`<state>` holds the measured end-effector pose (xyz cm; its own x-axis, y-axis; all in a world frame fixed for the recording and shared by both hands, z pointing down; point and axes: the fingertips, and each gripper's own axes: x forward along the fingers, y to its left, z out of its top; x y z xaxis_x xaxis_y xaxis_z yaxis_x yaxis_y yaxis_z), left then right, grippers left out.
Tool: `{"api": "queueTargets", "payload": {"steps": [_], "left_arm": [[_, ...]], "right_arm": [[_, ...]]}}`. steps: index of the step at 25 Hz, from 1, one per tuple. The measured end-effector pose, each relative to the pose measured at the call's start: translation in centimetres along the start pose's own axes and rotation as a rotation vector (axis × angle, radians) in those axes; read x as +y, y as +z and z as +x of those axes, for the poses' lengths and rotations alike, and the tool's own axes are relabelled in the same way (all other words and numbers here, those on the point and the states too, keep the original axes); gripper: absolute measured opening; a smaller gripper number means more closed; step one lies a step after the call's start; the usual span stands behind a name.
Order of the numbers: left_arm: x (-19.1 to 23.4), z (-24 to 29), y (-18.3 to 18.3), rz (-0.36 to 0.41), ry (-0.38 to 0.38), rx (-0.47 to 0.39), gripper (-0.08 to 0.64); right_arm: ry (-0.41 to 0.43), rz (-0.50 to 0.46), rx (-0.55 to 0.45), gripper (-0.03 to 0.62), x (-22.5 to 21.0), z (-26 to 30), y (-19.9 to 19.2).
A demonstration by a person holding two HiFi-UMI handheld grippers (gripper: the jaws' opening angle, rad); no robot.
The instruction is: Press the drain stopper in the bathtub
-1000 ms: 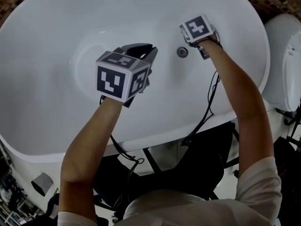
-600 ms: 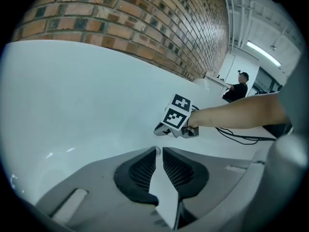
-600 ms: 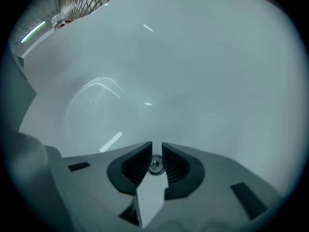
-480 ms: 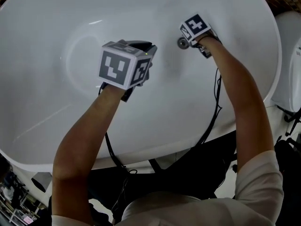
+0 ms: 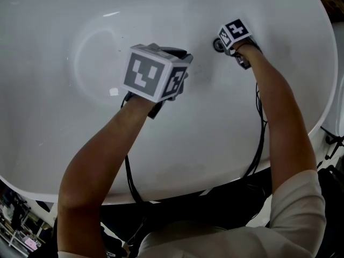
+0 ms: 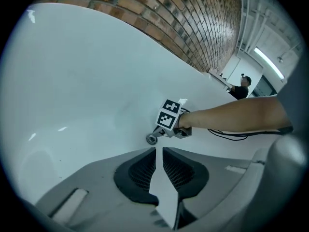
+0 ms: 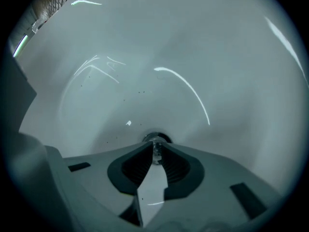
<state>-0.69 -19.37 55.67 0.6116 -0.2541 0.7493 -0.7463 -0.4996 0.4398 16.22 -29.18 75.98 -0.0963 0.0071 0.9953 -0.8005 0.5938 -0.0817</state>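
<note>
White bathtub (image 5: 64,144): right gripper (image 7: 157,152), jaws nearly shut, had moved onto the drain stopper (image 6: 152,139); press probably beginning. Left gripper (image 6: 159,151) hovered closed, empty.

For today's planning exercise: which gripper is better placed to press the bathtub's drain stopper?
Right: the right gripper sits at the round metal drain stopper; the left gripper hovers apart, mid-tub.

In the glossy white oval bathtub (image 5: 64,144), the right claw (image 5: 223,42) meets the small round metal drain stopper (image 5: 217,45). The left claw (image 5: 179,58) hovers nearby, apart from it.
</note>
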Motion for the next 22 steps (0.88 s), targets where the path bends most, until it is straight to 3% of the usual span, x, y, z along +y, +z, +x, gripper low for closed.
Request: {"api": "queueTargets", "payload": {"steps": [13,22], "left_arm": [[-0.8,0.7,-0.7,-0.072,-0.040,0.009,0.052],[-0.2,1.2,-1.6,-0.086,-0.052,0.024,0.052]], "right_arm": [[-0.024,-0.027,0.103,0.061,-0.7,2.5,-1.2],[-0.057,0.045,0.041,0.061,-0.4,4.2,-0.9]]}}
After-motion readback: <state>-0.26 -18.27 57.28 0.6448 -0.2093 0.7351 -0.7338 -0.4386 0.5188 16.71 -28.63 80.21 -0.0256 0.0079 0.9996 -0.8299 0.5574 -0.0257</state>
